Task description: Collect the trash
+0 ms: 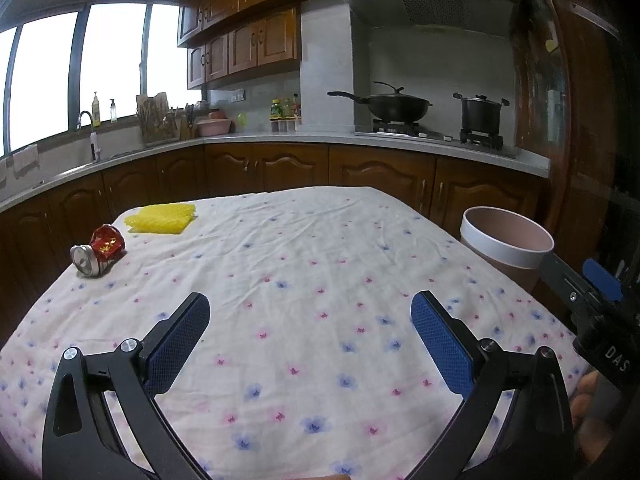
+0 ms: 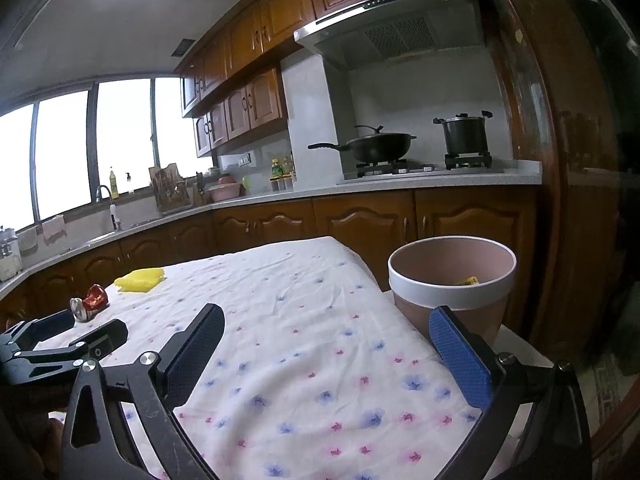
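A crushed red can (image 1: 100, 250) lies on its side at the table's far left; it also shows in the right wrist view (image 2: 90, 303). A yellow crumpled sheet (image 1: 162, 218) lies beyond it at the far edge, also in the right wrist view (image 2: 141, 279). A pink bin with a white rim (image 1: 506, 242) stands off the table's right side, with a yellow scrap (image 2: 466, 281) inside. My left gripper (image 1: 310, 316) is open and empty above the cloth. My right gripper (image 2: 326, 326) is open and empty beside the bin (image 2: 452, 280).
The table wears a white floral cloth (image 1: 304, 264). Behind it runs a kitchen counter (image 1: 280, 138) with wooden cabinets, a sink tap (image 1: 86, 120), a wok (image 1: 394, 104) and a pot (image 1: 480, 110) on the stove.
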The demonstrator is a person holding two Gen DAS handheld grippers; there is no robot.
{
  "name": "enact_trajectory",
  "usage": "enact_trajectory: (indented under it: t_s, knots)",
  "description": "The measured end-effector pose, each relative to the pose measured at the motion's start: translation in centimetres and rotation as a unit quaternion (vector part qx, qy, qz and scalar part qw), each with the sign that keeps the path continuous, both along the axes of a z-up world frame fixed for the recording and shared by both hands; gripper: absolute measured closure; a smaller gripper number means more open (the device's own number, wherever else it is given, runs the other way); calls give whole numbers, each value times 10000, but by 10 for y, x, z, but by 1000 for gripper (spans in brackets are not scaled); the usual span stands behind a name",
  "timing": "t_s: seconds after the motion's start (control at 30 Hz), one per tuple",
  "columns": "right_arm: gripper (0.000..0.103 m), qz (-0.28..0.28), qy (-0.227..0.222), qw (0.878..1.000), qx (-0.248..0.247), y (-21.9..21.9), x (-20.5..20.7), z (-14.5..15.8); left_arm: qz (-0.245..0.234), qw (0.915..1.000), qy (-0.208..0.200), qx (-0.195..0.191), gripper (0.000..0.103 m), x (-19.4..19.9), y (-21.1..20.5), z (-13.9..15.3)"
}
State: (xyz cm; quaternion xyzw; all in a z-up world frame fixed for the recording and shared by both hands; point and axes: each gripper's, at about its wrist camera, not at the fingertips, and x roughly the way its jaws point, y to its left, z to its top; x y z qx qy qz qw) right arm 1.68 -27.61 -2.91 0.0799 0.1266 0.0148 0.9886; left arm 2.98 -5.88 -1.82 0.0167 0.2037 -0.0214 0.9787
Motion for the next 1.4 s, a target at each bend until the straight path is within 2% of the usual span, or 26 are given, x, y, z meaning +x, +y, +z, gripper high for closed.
enact_trajectory:
  t_s: [0.57, 1.4]
  knots:
    - [0, 131, -16, 9997, 217, -5, 0, -2, 27, 10000, 30, 0, 0, 2, 1, -2]
    - [0, 209, 12, 9996, 193, -4, 0, 1, 5, 10000, 57, 15, 0, 2, 3, -2]
